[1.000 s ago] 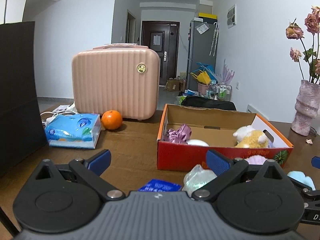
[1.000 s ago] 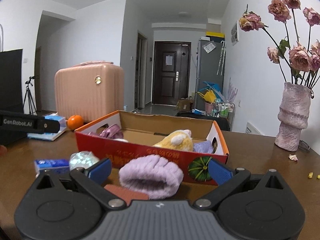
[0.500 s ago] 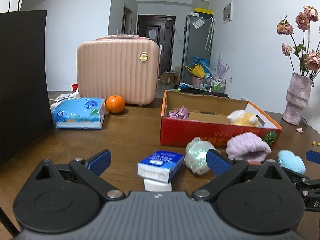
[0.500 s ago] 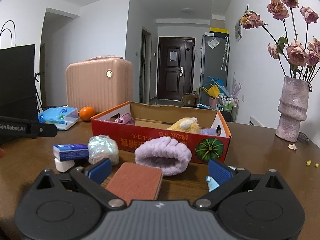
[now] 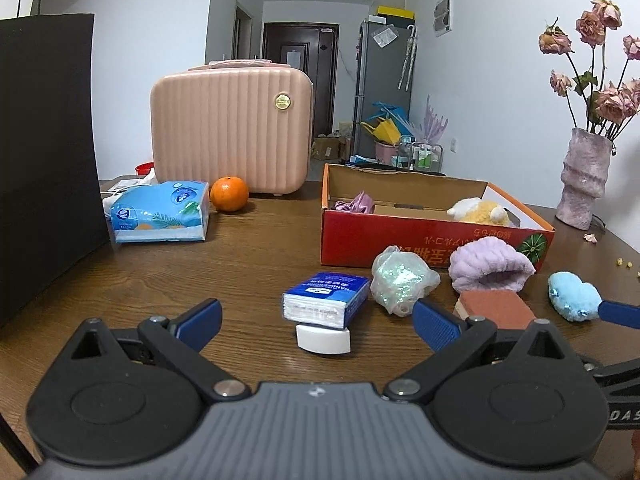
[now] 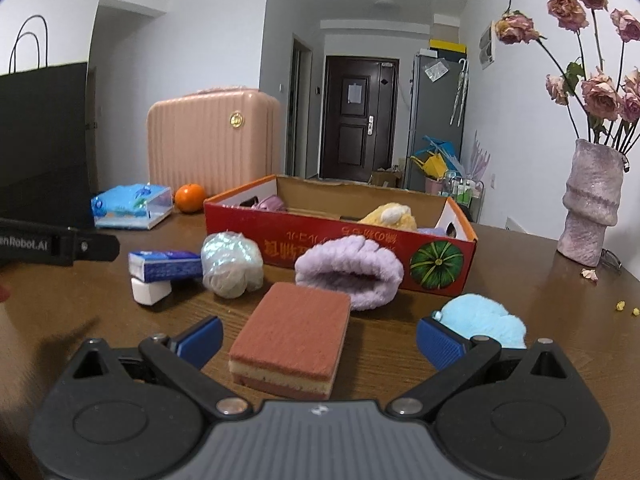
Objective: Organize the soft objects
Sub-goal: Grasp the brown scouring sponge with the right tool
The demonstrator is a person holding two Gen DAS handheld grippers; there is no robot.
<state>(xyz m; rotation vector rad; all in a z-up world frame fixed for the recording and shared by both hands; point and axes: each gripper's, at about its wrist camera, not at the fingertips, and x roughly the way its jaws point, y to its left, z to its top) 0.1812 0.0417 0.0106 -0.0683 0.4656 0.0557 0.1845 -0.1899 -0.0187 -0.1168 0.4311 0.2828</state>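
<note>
Between the right gripper (image 6: 318, 336) fingers (spread wide) lies the sponge (image 6: 294, 338).

Lilac plush (image 6: 350, 271) against red box (image 6: 360, 242); blue plush (image 6: 482, 320) beside sponge (image 6: 292, 340)

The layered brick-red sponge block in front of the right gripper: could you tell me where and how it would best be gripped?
Probably across its two long side faces, coming in low from the near end. The layered brick-red sponge block lies flat, its short end facing the open right gripper, already roughly centred between the blue fingertips, with clear table either side.
</note>
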